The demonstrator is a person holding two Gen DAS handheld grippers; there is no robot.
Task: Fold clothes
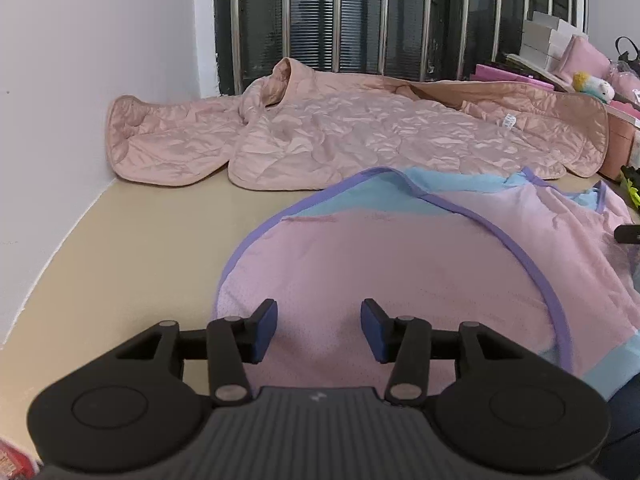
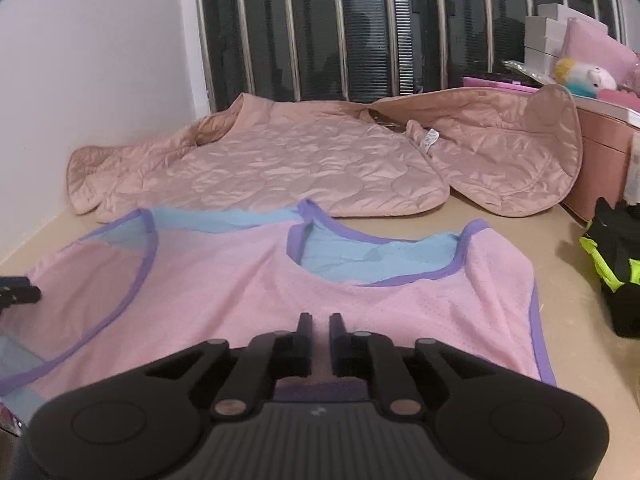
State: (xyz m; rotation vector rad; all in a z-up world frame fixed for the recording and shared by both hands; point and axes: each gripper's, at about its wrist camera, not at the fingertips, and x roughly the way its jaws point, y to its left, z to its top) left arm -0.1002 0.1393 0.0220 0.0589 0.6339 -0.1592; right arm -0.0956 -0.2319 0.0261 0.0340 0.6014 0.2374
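A pink mesh sleeveless top (image 1: 380, 264) with purple trim and a light blue inside lies flat on the beige table (image 1: 132, 240). My left gripper (image 1: 319, 330) is open just above its left part, near an armhole edge. In the right wrist view the top (image 2: 248, 280) lies with its neckline facing away. My right gripper (image 2: 320, 336) is nearly closed, with a narrow gap, over the fabric near the lower hem; I cannot tell if it pinches cloth. The left gripper's tip (image 2: 18, 294) shows at the left edge.
A pink quilted jacket (image 1: 340, 136) lies spread behind the top, against the barred window (image 1: 380, 16). A white wall (image 1: 80, 60) bounds the left. Pink boxes and a plush toy (image 2: 588, 78) stand at the right. A black and neon yellow item (image 2: 612, 264) lies at the right edge.
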